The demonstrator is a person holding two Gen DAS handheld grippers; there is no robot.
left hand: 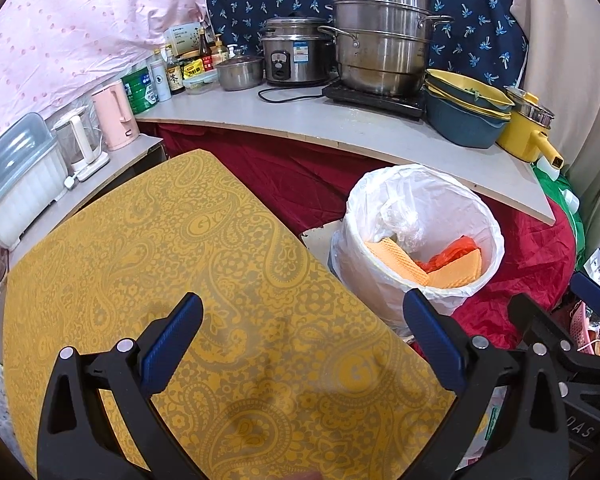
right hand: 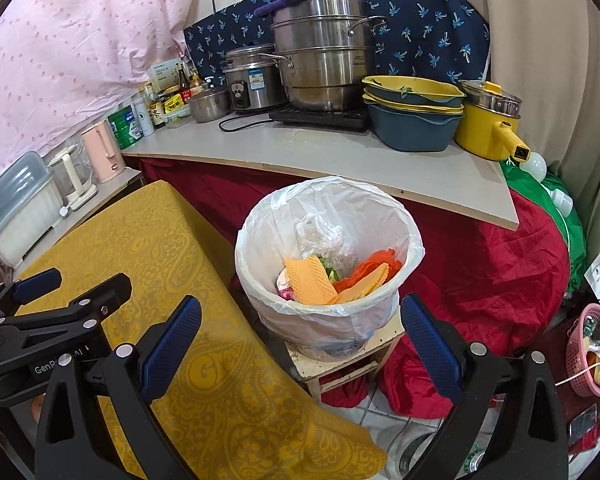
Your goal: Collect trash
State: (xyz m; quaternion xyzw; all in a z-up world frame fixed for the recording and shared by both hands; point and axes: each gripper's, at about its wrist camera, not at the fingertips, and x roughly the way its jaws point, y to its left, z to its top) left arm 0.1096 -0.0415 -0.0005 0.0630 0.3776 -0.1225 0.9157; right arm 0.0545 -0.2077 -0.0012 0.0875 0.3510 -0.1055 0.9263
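The left gripper (left hand: pixel 302 322) hangs over the yellow paisley tablecloth (left hand: pixel 188 264) with its blue-padded fingers (left hand: pixel 172 344) spread wide and nothing between them. The right gripper (right hand: pixel 300 326) is just as wide and empty, held beside the table edge, and the trash bin (right hand: pixel 328 316) sits straight ahead of it, framed between the two pads. From the left wrist view the same bin (left hand: pixel 380 300) lies ahead and to the right, just past the table's edge, near that gripper's right finger.

The bin is a round white pail lined with a thin white plastic bag (right hand: pixel 260 216) folded over its rim. Inside lie orange waffle-textured foam pieces (right hand: pixel 310 284), a red-orange crumpled bag (right hand: pixel 380 262), a clear crinkled plastic wrapper (right hand: pixel 320 236) and some green scraps. It stands on a low, scuffed wooden stool (right hand: pixel 340 360), with red cloth (right hand: pixel 480 256) bunched around and behind it and pale floor tiles below.

Beyond, a grey counter (right hand: pixel 340 148) curves across the view. On it stand a tall stacked steel steamer (right hand: pixel 324 60) on a black induction plate, a rice cooker (right hand: pixel 248 80), a small lidded steel pot, bottles and jars, stacked blue and yellow basins (right hand: pixel 414 120) and a yellow saucepan (right hand: pixel 488 128). To the left are a pink kettle (right hand: pixel 102 152), a white kettle and a clear-lidded box. Pink dotted fabric and navy palm-print cloth cover the wall.
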